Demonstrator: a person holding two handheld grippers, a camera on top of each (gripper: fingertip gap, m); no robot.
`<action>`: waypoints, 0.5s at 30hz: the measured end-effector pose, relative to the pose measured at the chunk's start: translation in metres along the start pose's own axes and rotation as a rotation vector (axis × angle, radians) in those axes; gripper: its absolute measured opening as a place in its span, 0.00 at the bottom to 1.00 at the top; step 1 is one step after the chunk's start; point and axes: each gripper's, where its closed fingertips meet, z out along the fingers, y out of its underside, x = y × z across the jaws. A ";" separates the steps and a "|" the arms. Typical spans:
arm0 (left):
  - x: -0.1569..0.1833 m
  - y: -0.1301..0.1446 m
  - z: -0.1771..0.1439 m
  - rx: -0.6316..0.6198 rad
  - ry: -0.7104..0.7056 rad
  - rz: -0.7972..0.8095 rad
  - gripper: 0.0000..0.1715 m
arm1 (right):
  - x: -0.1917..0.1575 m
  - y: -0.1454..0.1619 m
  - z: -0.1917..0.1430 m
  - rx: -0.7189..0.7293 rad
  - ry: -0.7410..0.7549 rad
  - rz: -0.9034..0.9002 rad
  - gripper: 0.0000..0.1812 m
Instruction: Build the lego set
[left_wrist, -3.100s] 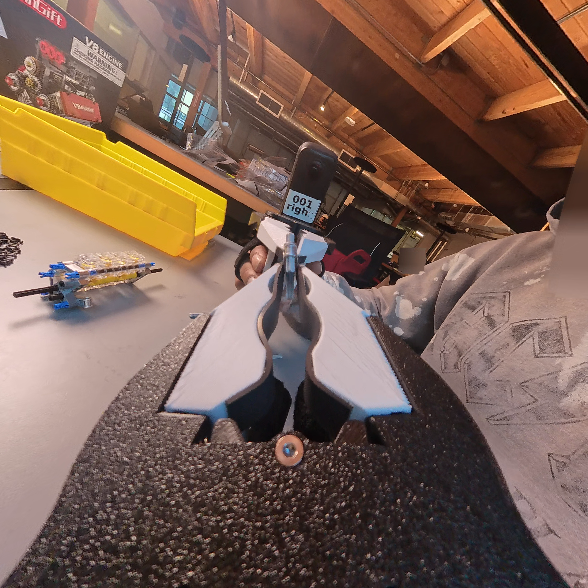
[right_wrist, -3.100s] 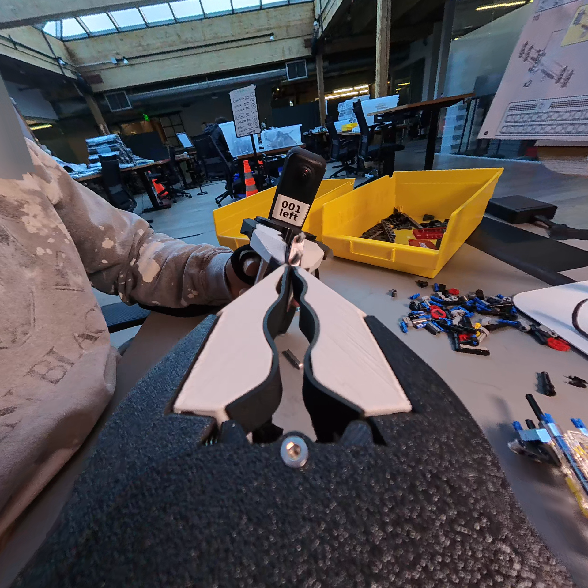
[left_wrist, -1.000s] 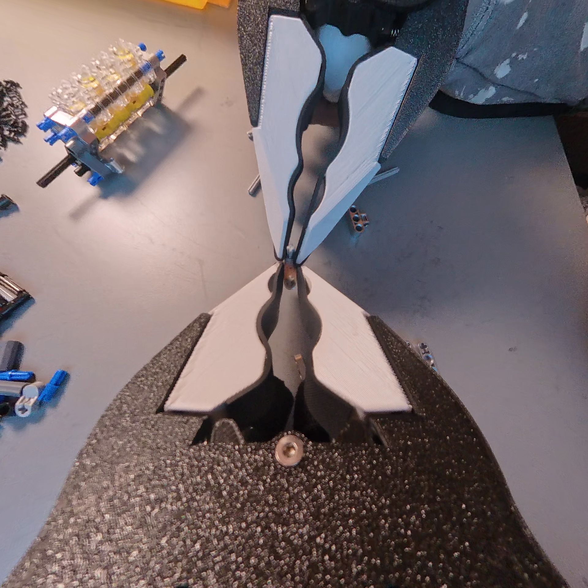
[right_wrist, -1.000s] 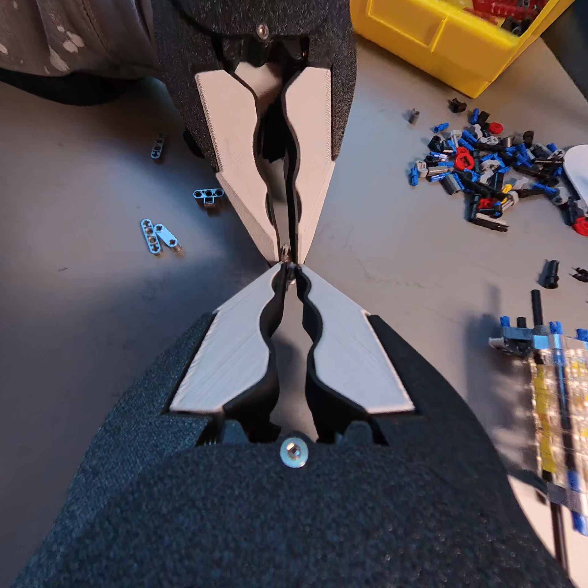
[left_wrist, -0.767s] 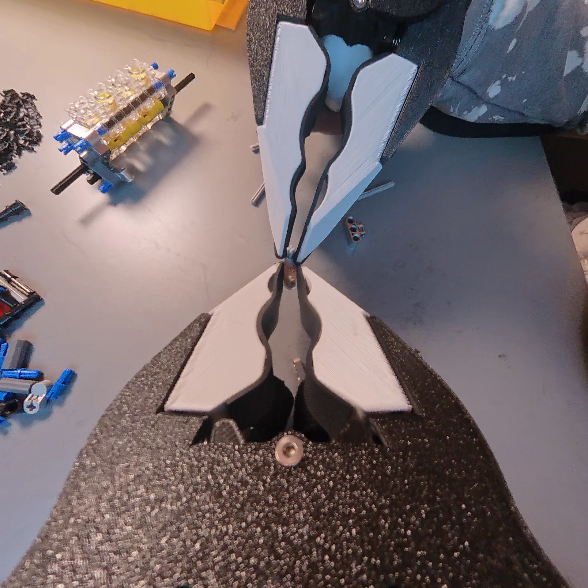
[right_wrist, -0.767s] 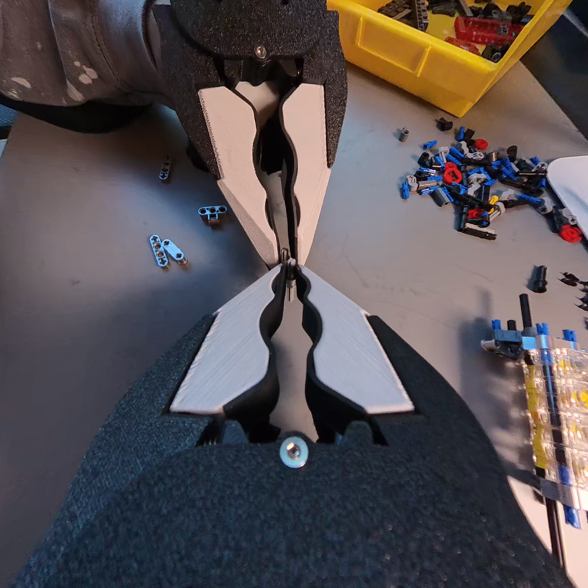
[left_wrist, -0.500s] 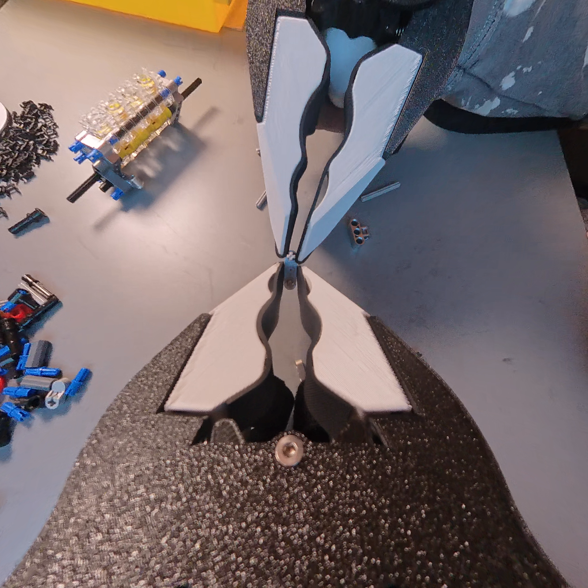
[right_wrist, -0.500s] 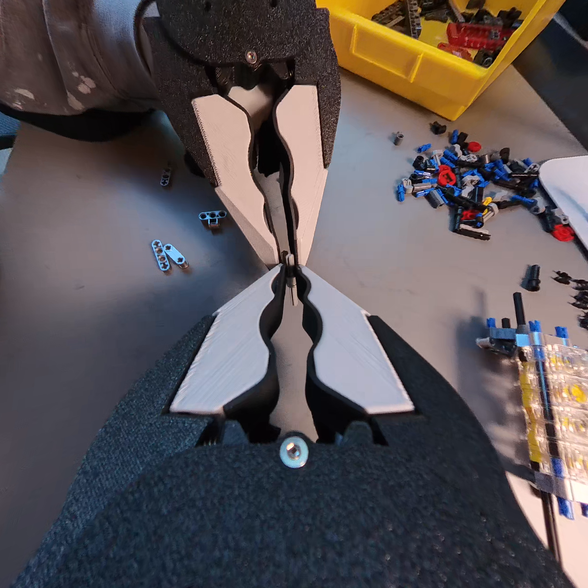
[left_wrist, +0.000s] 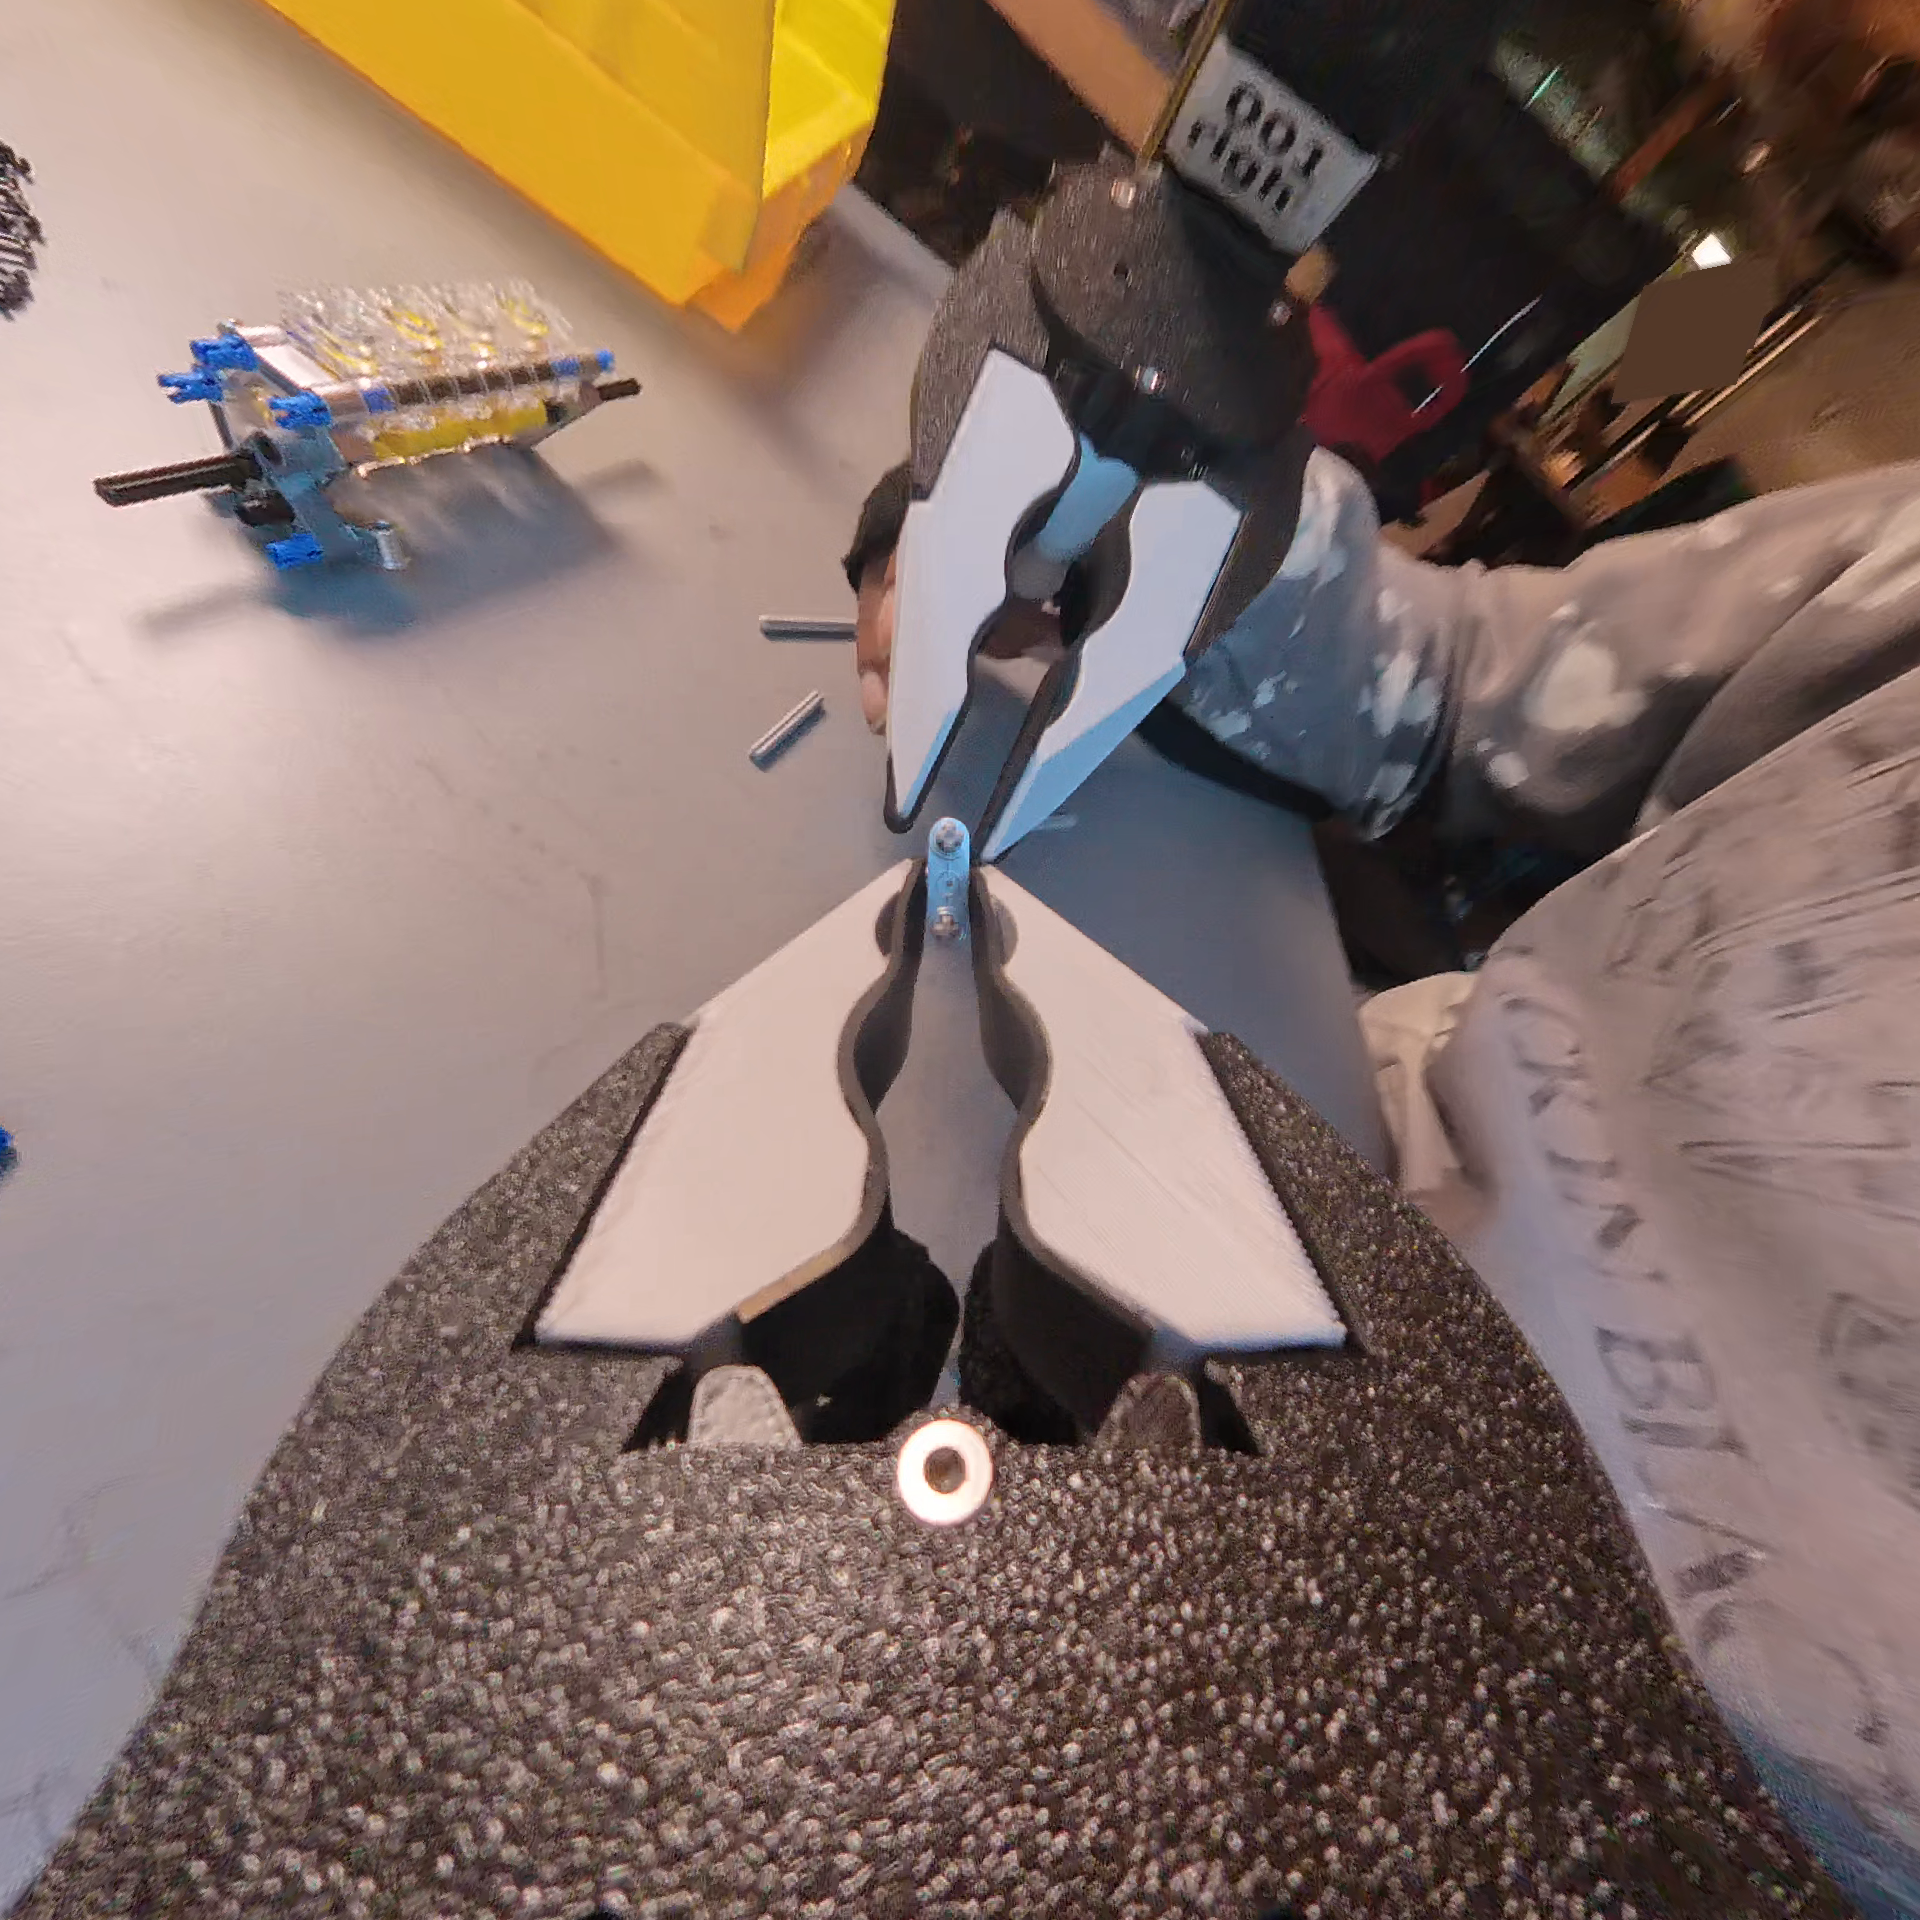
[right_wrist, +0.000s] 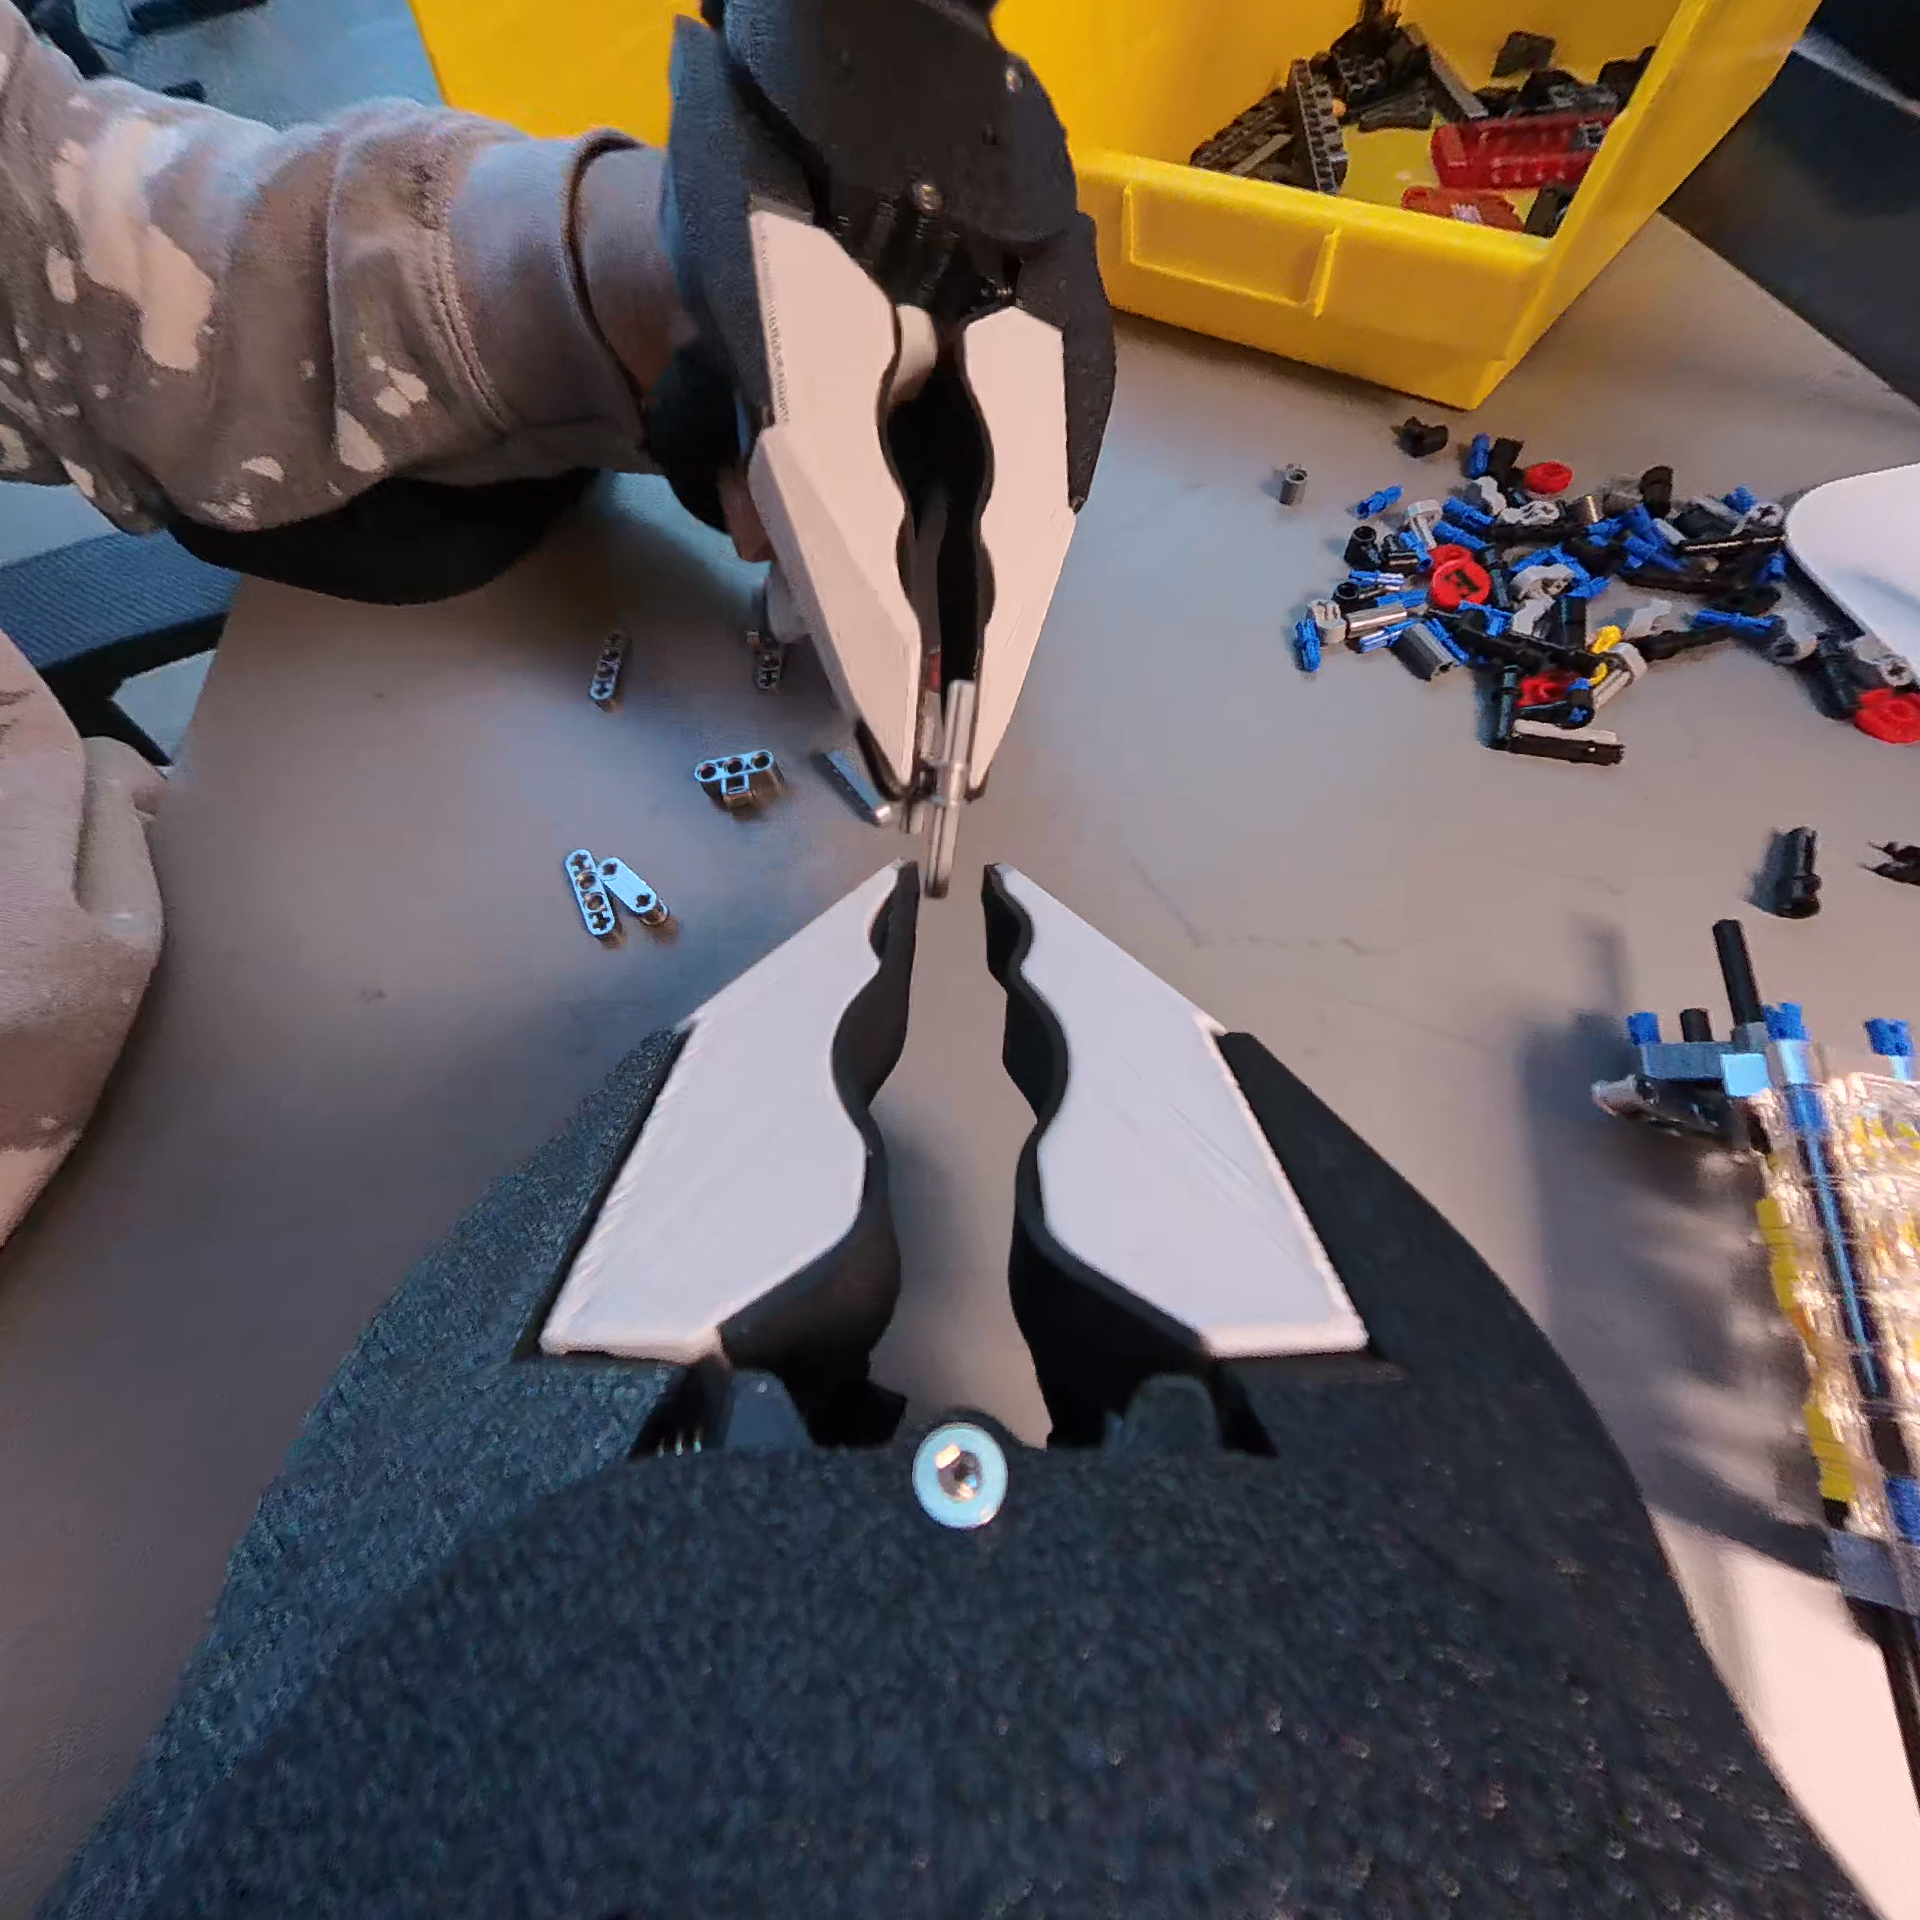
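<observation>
Left wrist view: one claw pinching a small link, the other standing open

Left wrist view first, going left to right: a half-built brick engine block (left_wrist: 384, 426) with clear and yellow cylinders and blue pins is lying on the grey table (left_wrist: 312, 935), a yellow bin (left_wrist: 623, 135) is sitting behind it, and two short grey axles (left_wrist: 787, 727) are resting loose nearer the middle. Dead centre, the left gripper (left_wrist: 948, 883) is squeezing its fingers together on a small grey link piece (left_wrist: 947, 868), whose upper end is poking out past the tips. Facing it from above, the right gripper (left_wrist: 951, 821) is pointing down with its tips parted, one on each side of the link's top end; whether they are touching it is hard to tell. A person's spattered grey sleeve (left_wrist: 1455, 665) is filling the right side.

Over to the right wrist view: a few flat grey links (right_wrist: 613, 894) are lying on the left of the table. In the middle the left gripper (right_wrist: 940, 774) is gripping the link piece (right_wrist: 940, 790), which is carrying a short cross pin and hanging just beyond the right gripper (right_wrist: 951, 883), whose fingers are standing apart and holding nothing. Further right, a heap of small blue, black and red parts (right_wrist: 1558, 603) is spread below another yellow bin (right_wrist: 1351, 260) of dark and red pieces, and the engine block (right_wrist: 1818, 1195) is lying at the right edge.
</observation>
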 end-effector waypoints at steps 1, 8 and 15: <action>0.003 -0.006 -0.004 0.038 0.041 -0.041 0.04 | -0.003 -0.003 -0.002 0.020 -0.017 0.004 0.07; 0.010 -0.026 -0.022 0.190 0.184 -0.187 0.04 | -0.009 -0.023 -0.014 0.128 -0.062 0.006 0.12; 0.010 -0.023 -0.019 0.170 0.167 -0.174 0.04 | -0.004 -0.035 -0.021 0.199 -0.027 0.002 0.06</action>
